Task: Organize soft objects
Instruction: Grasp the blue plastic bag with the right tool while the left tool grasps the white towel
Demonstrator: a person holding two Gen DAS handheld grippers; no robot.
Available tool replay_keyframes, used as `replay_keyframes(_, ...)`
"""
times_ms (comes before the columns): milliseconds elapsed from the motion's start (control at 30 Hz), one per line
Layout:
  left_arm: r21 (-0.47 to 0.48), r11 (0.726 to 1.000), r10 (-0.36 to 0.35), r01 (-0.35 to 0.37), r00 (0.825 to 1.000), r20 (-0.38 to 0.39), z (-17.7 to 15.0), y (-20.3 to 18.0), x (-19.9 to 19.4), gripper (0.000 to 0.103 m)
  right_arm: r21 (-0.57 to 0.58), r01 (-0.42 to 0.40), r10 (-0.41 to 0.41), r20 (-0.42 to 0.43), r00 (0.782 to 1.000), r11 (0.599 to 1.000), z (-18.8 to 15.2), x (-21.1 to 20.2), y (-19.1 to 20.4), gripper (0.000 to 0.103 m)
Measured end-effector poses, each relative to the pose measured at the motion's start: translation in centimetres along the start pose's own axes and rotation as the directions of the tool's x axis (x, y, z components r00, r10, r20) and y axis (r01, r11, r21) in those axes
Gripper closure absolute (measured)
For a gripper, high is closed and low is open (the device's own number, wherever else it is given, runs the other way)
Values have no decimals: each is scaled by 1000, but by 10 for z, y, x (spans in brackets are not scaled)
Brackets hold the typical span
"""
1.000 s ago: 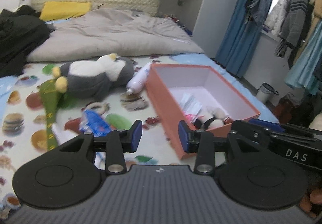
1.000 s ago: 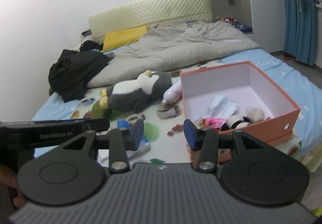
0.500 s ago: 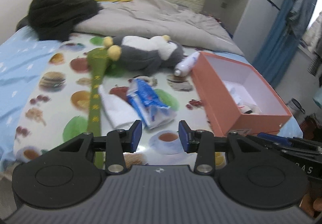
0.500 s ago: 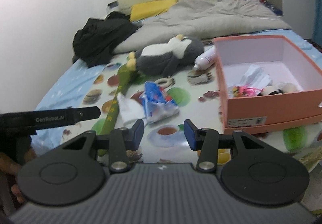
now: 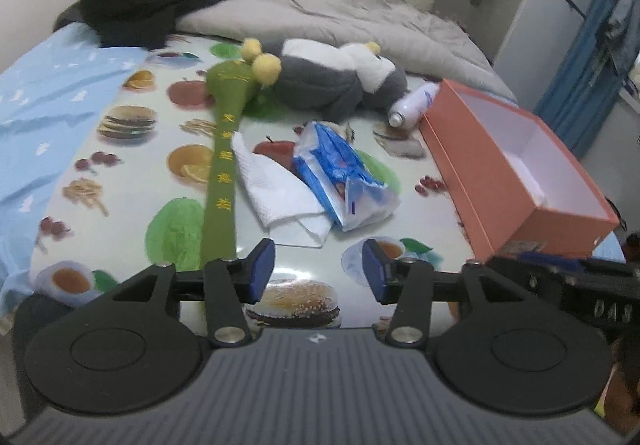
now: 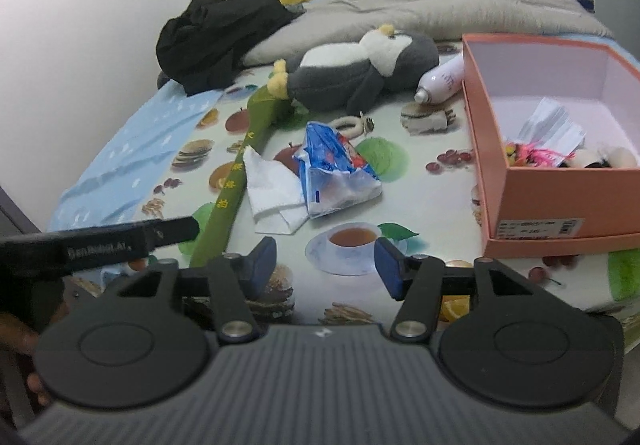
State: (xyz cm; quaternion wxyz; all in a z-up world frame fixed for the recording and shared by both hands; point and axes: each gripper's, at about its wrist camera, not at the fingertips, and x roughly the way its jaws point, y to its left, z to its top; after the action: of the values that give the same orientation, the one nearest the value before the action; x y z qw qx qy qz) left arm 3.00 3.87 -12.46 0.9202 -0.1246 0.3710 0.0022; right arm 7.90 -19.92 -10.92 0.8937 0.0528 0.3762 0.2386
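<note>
Left wrist: tool point(image 5: 318, 277) opening, empty.

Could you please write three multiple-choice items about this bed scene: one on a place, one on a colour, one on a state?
1. Where does the white spray bottle lie?
A. inside the box
B. between the plush penguin and the orange box
C. on the yellow pillow

2. What colour is the long plush stick?
A. green
B. red
C. black

3. What is between the fingers of the right gripper?
A. the white cloth
B. the blue packet
C. nothing

Answers: 1 B, it lies between the penguin and the box wall. 2 A, green with yellow characters. 3 C, the opening jaws show only tablecloth between them.
</note>
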Motion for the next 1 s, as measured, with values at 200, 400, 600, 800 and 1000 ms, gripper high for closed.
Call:
replay_keyframes(200,74,997,-3,4,1000,-26,1,-1,46,32,47,-2,3,-14,1000,999,21,36,-15,44)
replay_keyframes(400,159,987,13,-9,1000,-28,1,-4,84,32,63,-27,29,-38,999,998,42,72,-21,42)
replay_keyframes(600,231,973,23,-15,999,-33,7,-3,122,32,41,-43,46,-74,996,998,56,112,-18,41)
replay_keyframes(800,285,955,86,-82,996,-2,5,-3,148,32,4,-62,62,-118,991,998,67,148,-10,41)
replay_keyframes(1000,300,952,73,-61,997,-30,0,-3,162,32,-58,-85,75,-152,985,995,74,172,-2,17)
